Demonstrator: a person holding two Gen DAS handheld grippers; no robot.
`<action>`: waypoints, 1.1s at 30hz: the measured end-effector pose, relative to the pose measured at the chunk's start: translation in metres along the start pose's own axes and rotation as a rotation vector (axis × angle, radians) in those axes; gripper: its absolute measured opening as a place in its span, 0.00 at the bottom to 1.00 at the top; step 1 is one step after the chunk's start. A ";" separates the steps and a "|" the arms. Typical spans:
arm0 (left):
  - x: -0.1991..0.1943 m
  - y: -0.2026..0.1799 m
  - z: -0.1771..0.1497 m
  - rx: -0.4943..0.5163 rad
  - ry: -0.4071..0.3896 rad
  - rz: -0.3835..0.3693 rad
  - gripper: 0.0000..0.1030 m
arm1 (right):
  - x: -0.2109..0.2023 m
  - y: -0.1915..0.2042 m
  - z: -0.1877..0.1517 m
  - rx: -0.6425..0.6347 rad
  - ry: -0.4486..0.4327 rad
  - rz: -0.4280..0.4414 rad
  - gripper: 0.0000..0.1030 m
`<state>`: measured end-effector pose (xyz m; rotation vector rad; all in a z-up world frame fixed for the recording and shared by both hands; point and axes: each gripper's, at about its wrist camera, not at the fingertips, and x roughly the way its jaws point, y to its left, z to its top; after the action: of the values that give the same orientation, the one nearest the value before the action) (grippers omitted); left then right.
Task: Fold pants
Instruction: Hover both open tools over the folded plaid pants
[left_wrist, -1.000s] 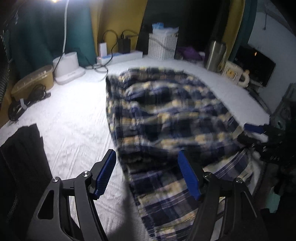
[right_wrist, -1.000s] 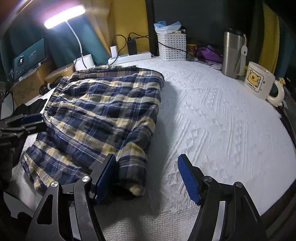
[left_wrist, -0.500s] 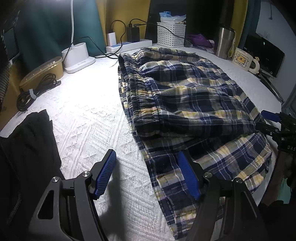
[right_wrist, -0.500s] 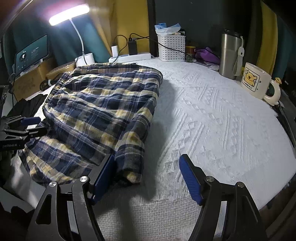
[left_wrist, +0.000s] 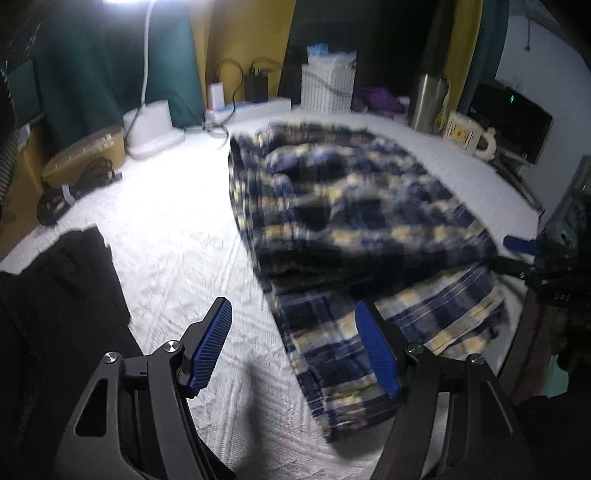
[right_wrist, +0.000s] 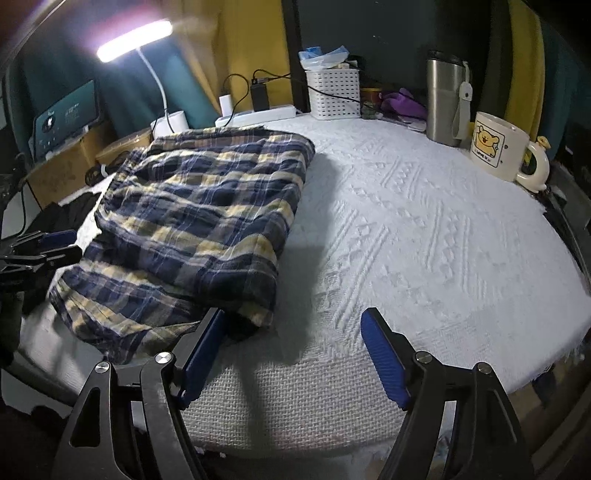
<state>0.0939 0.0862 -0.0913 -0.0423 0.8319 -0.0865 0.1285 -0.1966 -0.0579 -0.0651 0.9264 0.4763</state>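
Observation:
Blue and yellow plaid pants (right_wrist: 199, 221) lie folded over on the white textured tablecloth (right_wrist: 424, 240); they look blurred in the left wrist view (left_wrist: 351, 221). My left gripper (left_wrist: 295, 343) is open and empty at the near edge, its right finger over the lower layer of the pants. My right gripper (right_wrist: 291, 354) is open and empty at the table's front edge, its left finger by the pants' near corner. Each gripper shows at the side of the other's view: right gripper (left_wrist: 524, 251), left gripper (right_wrist: 44, 247).
A black garment (left_wrist: 55, 295) lies at the left. At the back stand a lamp base (left_wrist: 151, 125), a power strip (right_wrist: 258, 114), a white basket (right_wrist: 334, 92), a steel tumbler (right_wrist: 445, 103) and a bear mug (right_wrist: 498, 147). A cable coil (left_wrist: 74, 184) lies far left.
Both grippers stay open. The left camera has pulled back and shakes, so the pants blur again. The right gripper has drawn slightly back towards the table's front edge.

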 end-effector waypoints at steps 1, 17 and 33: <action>-0.004 -0.001 0.004 -0.001 -0.021 -0.001 0.68 | -0.002 -0.001 0.002 0.003 -0.005 -0.001 0.75; 0.013 -0.009 0.070 0.015 -0.085 -0.032 0.68 | -0.006 -0.030 0.049 0.041 -0.017 -0.041 0.75; 0.049 -0.003 0.118 0.038 -0.052 -0.061 0.69 | 0.021 -0.049 0.095 0.061 0.007 -0.059 0.75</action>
<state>0.2143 0.0787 -0.0477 -0.0342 0.7764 -0.1582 0.2309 -0.2087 -0.0238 -0.0389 0.9429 0.3937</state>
